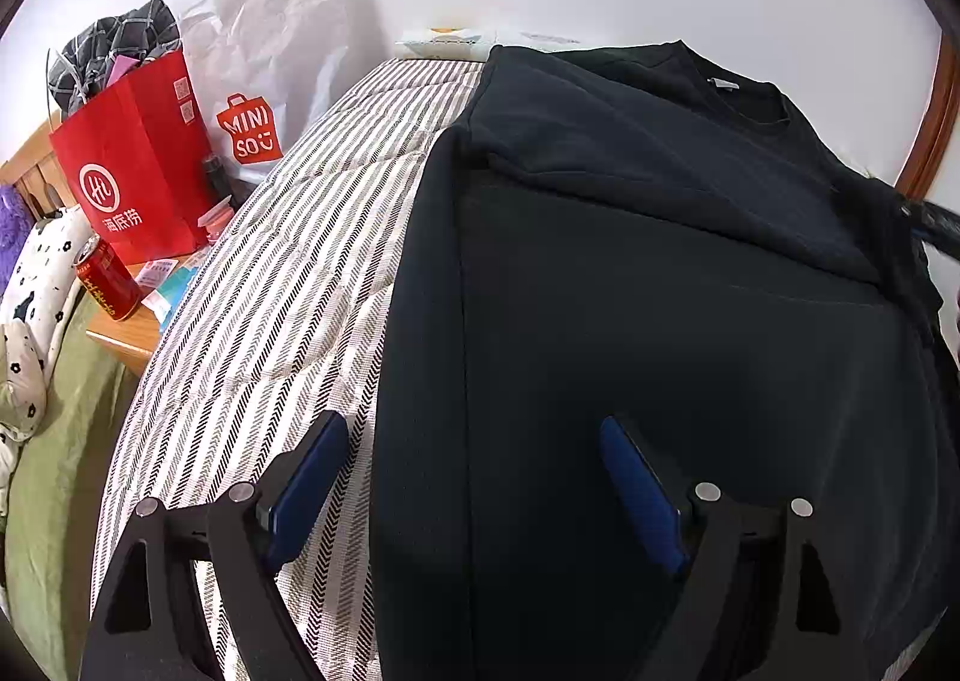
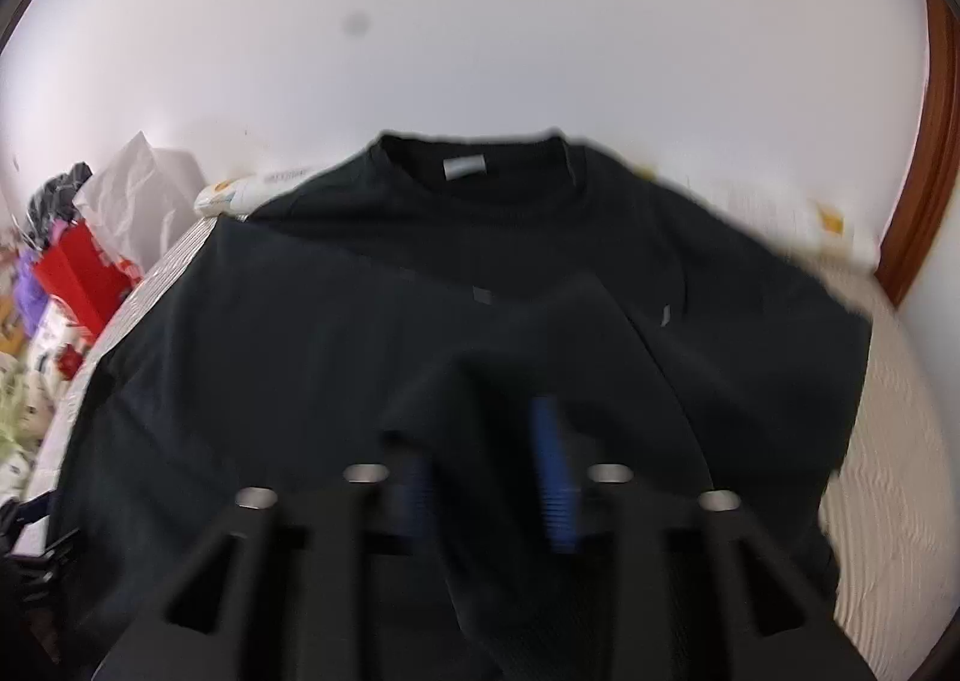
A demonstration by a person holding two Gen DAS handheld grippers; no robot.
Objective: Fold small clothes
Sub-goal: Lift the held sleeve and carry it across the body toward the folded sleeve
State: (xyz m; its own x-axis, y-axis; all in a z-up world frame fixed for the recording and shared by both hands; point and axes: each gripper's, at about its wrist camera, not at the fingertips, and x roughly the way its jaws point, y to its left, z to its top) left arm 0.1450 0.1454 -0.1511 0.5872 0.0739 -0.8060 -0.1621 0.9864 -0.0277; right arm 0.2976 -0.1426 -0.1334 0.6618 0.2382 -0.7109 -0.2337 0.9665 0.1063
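White plastic bag, far up and left of the left gripper's fingers: orange bag-shaped logo reading "MINI SO", with a smile mark for the last letter.

Red paper bag, left of the white one: white ring logo holding a mark like "Hi", three white Chinese characters beneath, two QR codes near the top edge.

Red can, lower left of it: gold lettering, too small to read.

Neck tag on black shirt, beyond the right gripper's fingers: blurred, illegible.
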